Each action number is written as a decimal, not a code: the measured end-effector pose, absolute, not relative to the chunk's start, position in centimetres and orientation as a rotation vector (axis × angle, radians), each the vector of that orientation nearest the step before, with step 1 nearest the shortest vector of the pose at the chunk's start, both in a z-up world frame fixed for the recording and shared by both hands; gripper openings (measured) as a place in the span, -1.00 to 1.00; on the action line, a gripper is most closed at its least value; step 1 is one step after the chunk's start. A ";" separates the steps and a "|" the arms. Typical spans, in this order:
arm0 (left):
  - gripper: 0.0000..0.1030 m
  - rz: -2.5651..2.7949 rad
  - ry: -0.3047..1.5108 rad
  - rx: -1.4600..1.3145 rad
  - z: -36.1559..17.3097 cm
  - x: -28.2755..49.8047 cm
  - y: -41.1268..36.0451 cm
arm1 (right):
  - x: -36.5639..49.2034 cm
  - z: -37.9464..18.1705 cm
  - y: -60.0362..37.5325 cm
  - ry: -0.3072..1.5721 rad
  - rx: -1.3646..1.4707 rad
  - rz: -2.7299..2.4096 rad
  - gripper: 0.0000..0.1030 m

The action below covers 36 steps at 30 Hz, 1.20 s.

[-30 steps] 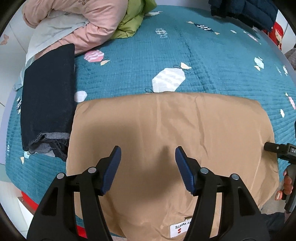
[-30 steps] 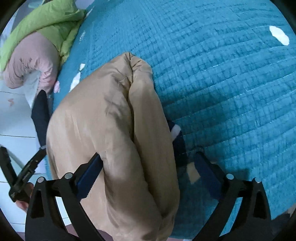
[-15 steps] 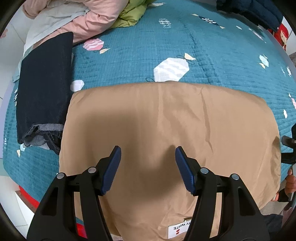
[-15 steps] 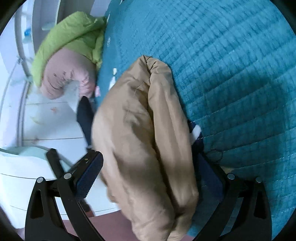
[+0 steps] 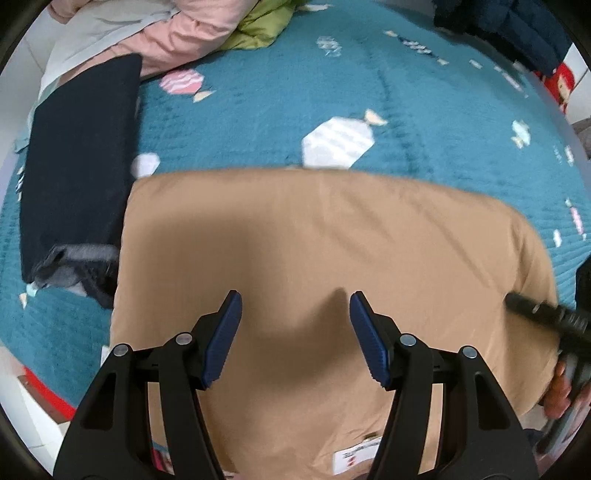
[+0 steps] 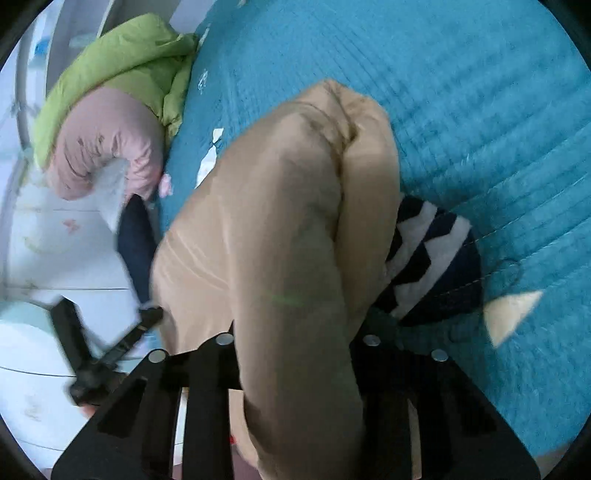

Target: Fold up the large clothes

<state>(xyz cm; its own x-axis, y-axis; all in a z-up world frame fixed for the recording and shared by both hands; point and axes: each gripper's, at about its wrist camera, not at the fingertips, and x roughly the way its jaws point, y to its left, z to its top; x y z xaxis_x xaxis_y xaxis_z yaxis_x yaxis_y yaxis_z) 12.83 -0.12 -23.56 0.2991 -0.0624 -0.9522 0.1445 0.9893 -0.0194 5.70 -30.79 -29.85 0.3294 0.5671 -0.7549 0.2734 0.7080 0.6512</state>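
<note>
A tan garment (image 5: 314, 251) lies folded and flat on the teal quilt (image 5: 280, 103), with a white label near its front edge. My left gripper (image 5: 295, 332) is open and empty, just above the garment's front part. My right gripper (image 6: 295, 339) is shut on the garment's right edge (image 6: 288, 229), which bulges up thickly between the jaws and hides the pads. The right gripper also shows at the right rim of the left wrist view (image 5: 539, 314).
Folded dark jeans (image 5: 77, 170) lie just left of the tan garment. A pink jacket (image 5: 184, 33) and a green one (image 5: 258, 26) are piled at the far left corner. Dark clothes (image 5: 498, 26) lie at the far right. The bed edge runs along the front.
My right gripper has closed from open onto the garment's right edge. My left gripper stayed open and shifted slightly forward over the garment.
</note>
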 end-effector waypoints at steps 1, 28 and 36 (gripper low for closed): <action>0.20 -0.147 1.250 0.079 -23.3 13.2 -0.6 | 5.5 -29.5 -30.2 1.257 0.769 0.201 -0.49; -1.00 -0.263 1.457 0.110 -29.4 15.9 -4.8 | 5.6 -28.7 -25.1 1.275 0.518 -0.040 -0.41; -1.00 -0.274 1.494 0.099 -27.9 12.6 -3.9 | 5.9 -28.4 -24.5 1.303 0.473 -0.053 -0.40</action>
<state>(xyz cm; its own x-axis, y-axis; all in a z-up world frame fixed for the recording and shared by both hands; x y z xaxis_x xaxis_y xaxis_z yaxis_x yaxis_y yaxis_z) 12.59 -3.88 -27.94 0.0523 -0.1187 -0.9915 0.2408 0.9651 -0.1029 5.93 -24.48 -28.41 0.2777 0.2243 -0.9341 0.2991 0.9039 0.3059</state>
